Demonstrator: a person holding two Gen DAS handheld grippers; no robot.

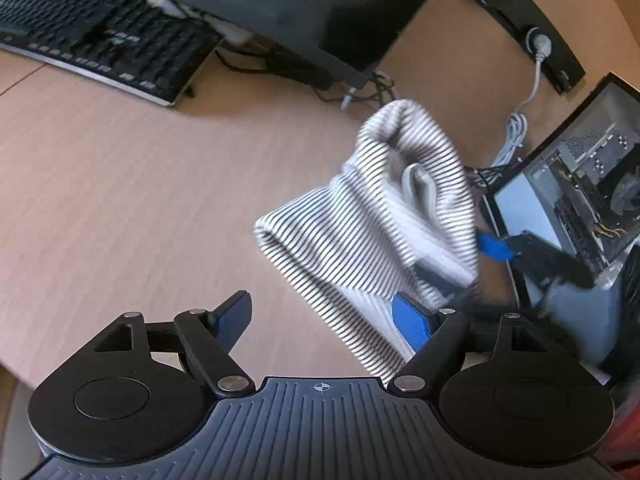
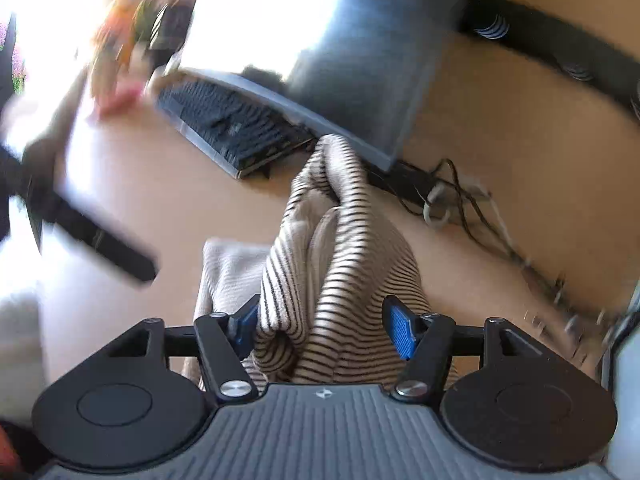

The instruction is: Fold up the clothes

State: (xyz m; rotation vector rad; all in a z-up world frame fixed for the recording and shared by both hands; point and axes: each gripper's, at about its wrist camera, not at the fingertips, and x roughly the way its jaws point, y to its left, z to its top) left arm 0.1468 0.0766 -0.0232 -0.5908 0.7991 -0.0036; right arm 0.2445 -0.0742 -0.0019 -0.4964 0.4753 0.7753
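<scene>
A grey-and-white striped garment [image 1: 360, 220] lies bunched in a heap on the wooden desk [image 1: 140, 180]. My left gripper [image 1: 324, 318] stands open at the heap's near edge. Its right finger [image 1: 412, 322] touches the cloth and its left finger [image 1: 234, 316] is over bare wood. In the right wrist view the garment [image 2: 340, 272] runs up between the fingers of my right gripper [image 2: 323, 325]. Its left pad [image 2: 246, 320] touches a fold, while the blue face of the right pad [image 2: 400, 330] shows free. In the left wrist view, one blue finger [image 1: 494, 247] of the right gripper sticks out from behind the heap.
A black keyboard [image 1: 100, 36] and a dark monitor [image 1: 280, 8] stand at the back of the desk, with tangled cables [image 1: 360, 92] behind. An open computer case [image 1: 580, 184] sits on the right. A blurred dark bar [image 2: 100, 240] crosses the left of the right wrist view.
</scene>
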